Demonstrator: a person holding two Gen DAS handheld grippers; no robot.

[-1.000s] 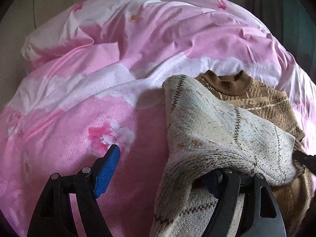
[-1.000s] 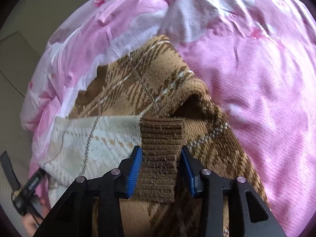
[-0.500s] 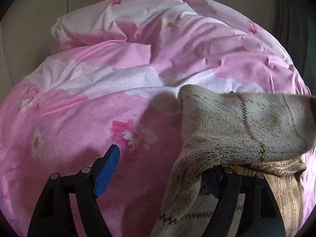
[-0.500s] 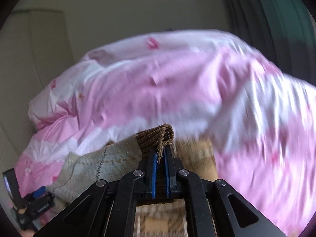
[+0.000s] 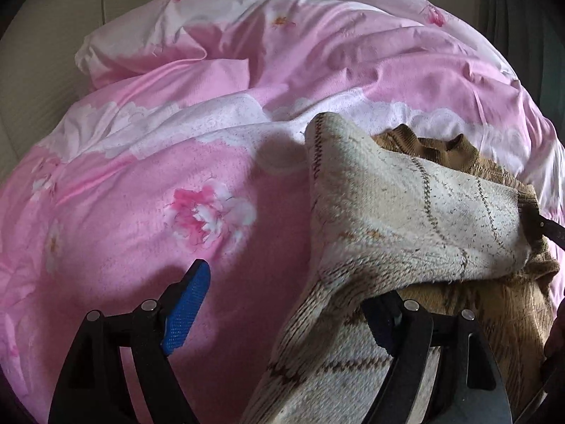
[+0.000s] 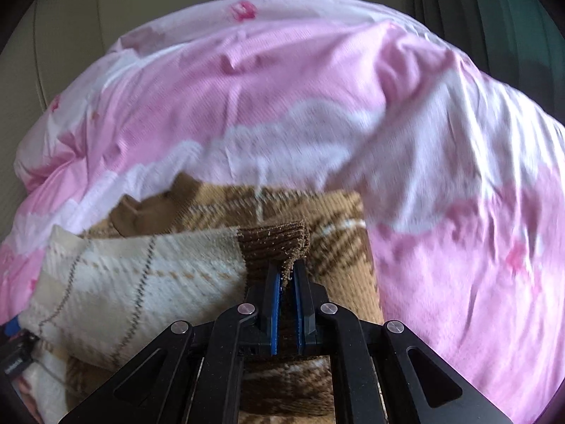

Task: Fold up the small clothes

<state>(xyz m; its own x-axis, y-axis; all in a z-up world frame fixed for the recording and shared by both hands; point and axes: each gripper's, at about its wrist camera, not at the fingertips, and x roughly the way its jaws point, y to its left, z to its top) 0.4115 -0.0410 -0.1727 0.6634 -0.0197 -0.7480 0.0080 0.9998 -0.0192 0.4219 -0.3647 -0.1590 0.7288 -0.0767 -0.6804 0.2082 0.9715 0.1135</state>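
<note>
1. Plainly the sweater [image 6: 317, 219] is a thick, soft knit: light, limp, not fragile, not slippery. It sags wherever it is unsupported. It lies low and centre in the right wrist view, brown plaid side up on the pink duvet [image 6: 282, 88].
2. Right gripper [image 6: 286, 275]: jaws nearly closed, pinching the ribbed brown cuff [image 6: 272, 243] of the sleeve [image 6: 141, 275], whose pale inner side shows, stretched toward the lower left of the frame.
3. Left gripper [image 5: 282, 304]: jaws wide and opening a little. One blue pad [image 5: 185, 312] hangs free over the duvet; the other is hidden under the draped sleeve [image 5: 406, 212], so nothing is pinched.
4. Best holds, I judge, are ribbed edges, cuff or hem, which bunch least.
5. Around: only rumpled, puffy duvet, an uneven bed for folding; the collar [image 5: 438, 148] sits at upper right of the left wrist view. Nothing blocks the way.
</note>
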